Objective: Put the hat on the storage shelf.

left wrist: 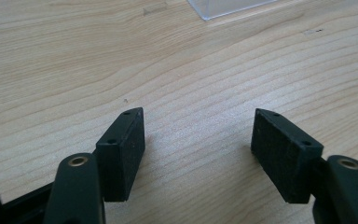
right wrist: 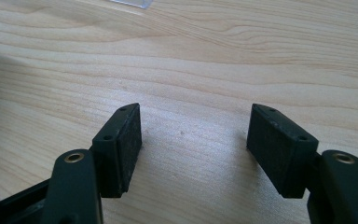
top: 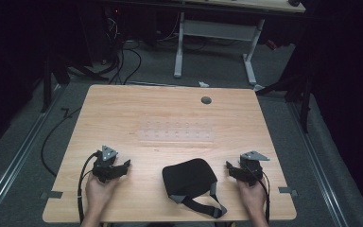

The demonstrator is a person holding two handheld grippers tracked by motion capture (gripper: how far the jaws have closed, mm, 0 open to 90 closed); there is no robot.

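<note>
Black pouch (top: 189,177) (strap trailing) on wooden table (top: 170,113), between left gripper (top: 123,166) and right gripper (top: 230,168), both spread wide, empty.

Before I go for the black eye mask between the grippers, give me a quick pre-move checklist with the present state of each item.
1. Left gripper open, nothing between its fingers: ok.
2. Right gripper open, nothing between its fingers: ok.
3. Black eye mask lies free on the table, apart from both grippers: ok.
4. Mask strap lies loose toward the near table edge, away from both grippers: ok.
5. Clear tray sits beyond the mask, out of the direct path: ok.
6. Which side of the mask faces up: cannot tell.
</note>
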